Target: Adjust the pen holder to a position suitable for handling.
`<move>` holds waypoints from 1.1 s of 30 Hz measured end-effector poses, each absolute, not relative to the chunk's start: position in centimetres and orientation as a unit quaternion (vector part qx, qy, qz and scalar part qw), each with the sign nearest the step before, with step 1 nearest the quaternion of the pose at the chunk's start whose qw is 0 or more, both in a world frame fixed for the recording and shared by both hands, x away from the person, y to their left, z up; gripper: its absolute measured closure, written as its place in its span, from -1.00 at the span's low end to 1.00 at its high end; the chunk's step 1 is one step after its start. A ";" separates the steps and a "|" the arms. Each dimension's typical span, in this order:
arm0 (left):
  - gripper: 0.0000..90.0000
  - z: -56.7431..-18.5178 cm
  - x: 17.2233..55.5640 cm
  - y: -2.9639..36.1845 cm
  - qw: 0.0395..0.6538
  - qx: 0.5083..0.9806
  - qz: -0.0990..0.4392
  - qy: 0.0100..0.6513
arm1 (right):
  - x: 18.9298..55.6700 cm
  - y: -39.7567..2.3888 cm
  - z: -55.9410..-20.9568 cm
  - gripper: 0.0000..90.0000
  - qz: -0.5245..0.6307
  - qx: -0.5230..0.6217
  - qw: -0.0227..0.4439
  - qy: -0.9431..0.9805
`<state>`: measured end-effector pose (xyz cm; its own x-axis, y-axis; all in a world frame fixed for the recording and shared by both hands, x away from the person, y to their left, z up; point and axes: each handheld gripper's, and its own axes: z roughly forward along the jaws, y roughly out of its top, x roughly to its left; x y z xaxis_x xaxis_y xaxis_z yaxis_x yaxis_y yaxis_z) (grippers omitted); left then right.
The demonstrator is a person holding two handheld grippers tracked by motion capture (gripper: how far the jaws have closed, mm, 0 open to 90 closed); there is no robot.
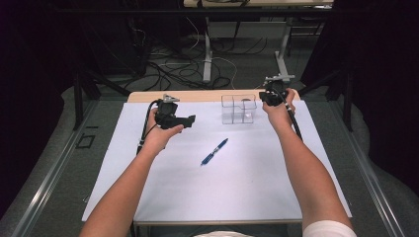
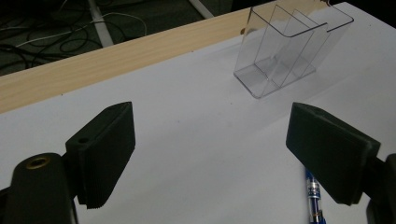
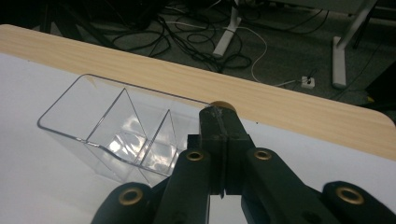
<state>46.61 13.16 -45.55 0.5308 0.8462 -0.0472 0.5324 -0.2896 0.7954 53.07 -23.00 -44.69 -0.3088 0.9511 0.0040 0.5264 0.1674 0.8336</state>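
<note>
Jaws of the left gripper (image 2: 210, 154) stand wide apart with nothing between them; the right gripper (image 3: 224, 135) is clenched on nothing beside the clear holder (image 1: 238, 108). Just past the left's far pad, the pen (image 1: 214, 151) lies flat mid-table, angled, well apart from the holder. To pick it up cleanly, I judge the left should straddle the barrel crosswise, low to the sheet (image 1: 163, 192).

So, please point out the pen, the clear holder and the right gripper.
pen (image 1: 214, 151): high view, middle of the barrel.
clear holder (image 1: 238, 109): high view, front wall.
right gripper (image 3: 225, 140): right gripper view, seam between the shut jaws.
</note>
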 end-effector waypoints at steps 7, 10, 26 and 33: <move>-0.64 -45.3 46.4 13.6 0.399 0.776 0.196 0.446 | 54.6 -22.4 -45.9 1.00 0.370 0.538 0.268 0.709; -0.64 -45.3 46.4 13.6 0.399 0.776 0.196 0.447 | 55.0 -22.4 -46.6 1.00 0.362 0.544 0.267 0.708; -0.64 -45.3 46.1 13.3 0.399 0.779 0.196 0.443 | 55.9 -22.4 -48.8 1.00 0.340 0.559 0.238 0.718; -0.64 -45.1 46.1 13.8 0.401 0.777 0.196 0.444 | 56.0 -22.4 -49.5 1.00 0.348 0.548 0.245 0.721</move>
<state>46.07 13.78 -45.11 0.5286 0.8473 -0.0515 0.5334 -0.2844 0.7966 56.01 -22.45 -49.45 -0.2803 0.9595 0.0273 0.6187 0.1589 0.7694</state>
